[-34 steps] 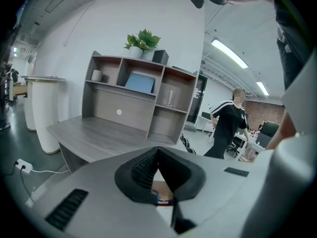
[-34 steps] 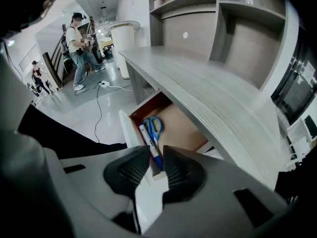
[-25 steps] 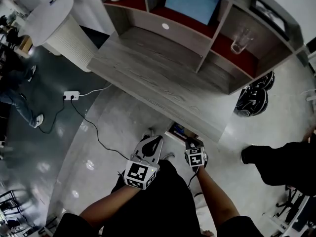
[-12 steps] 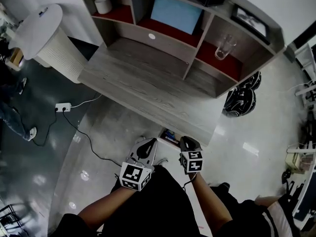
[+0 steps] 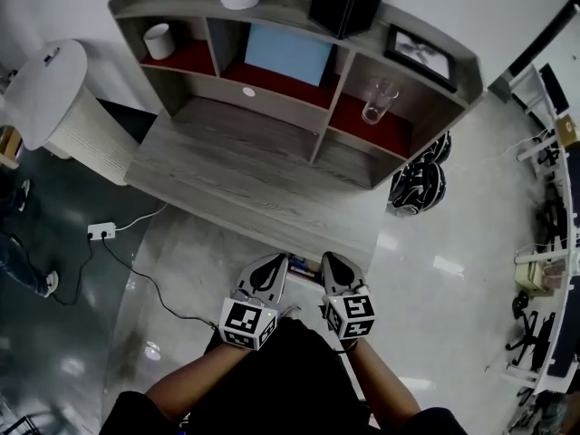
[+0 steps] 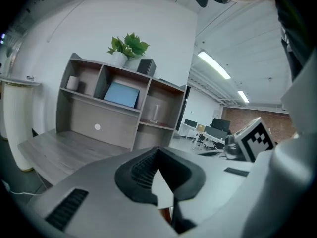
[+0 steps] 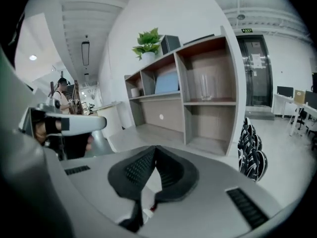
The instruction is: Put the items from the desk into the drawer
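Head view shows left gripper (image 5: 272,268) and right gripper (image 5: 332,265) near the desk (image 5: 227,175); gripper views show fingers (image 6: 137,173) clenched, empty.

grey grippers (image 5: 274,263), black clothes (image 5: 299,379)

No legible text or numbers anywhere

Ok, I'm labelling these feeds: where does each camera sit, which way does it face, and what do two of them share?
Head view: on the person's head, facing steeply down at the desk; both forearms, the left gripper and the right gripper show.
Left gripper view: on the left gripper, facing along its shut jaws toward the shelf unit.
Right gripper view: on the right gripper, facing the same shelf unit, jaws shut.
Shared: both gripper views show the glass.
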Demonstrator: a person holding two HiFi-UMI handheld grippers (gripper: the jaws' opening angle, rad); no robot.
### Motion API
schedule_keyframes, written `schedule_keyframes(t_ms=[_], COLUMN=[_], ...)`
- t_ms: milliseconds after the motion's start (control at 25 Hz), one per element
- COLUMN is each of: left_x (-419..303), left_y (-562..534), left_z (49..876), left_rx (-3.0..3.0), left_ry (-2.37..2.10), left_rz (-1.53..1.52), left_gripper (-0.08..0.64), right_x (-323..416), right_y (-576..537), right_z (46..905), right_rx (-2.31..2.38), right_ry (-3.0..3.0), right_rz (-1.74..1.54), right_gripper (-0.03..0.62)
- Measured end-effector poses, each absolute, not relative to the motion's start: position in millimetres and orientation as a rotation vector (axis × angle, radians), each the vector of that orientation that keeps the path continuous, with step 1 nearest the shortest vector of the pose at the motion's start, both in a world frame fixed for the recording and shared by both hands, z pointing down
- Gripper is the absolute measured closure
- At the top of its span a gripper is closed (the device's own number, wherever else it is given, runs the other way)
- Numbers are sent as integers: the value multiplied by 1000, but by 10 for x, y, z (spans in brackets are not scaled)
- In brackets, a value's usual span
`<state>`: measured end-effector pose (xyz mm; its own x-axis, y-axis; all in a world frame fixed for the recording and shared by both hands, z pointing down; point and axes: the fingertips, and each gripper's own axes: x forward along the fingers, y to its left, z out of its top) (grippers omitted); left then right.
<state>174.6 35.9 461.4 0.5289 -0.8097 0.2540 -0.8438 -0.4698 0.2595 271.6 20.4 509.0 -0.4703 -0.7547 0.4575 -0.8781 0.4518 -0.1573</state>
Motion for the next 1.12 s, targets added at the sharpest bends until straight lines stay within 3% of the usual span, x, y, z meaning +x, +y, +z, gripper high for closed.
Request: schedule_keyframes(t_ms=[520, 1120], left_x=[1670, 1354], left_y=[-112, -384], left_z=[4130, 4009], left_rx=[2597, 2711], left_ry=[-1260, -1132], left_rz=[82, 53], left_gripper=[557, 557], right_x=[2520, 2237], right_y=[-20, -170], right_z=[4051, 4014], right_rx=[1701, 1858], right_ry=[-2399, -2266], right_rz=[350, 283], right_gripper=[574, 574])
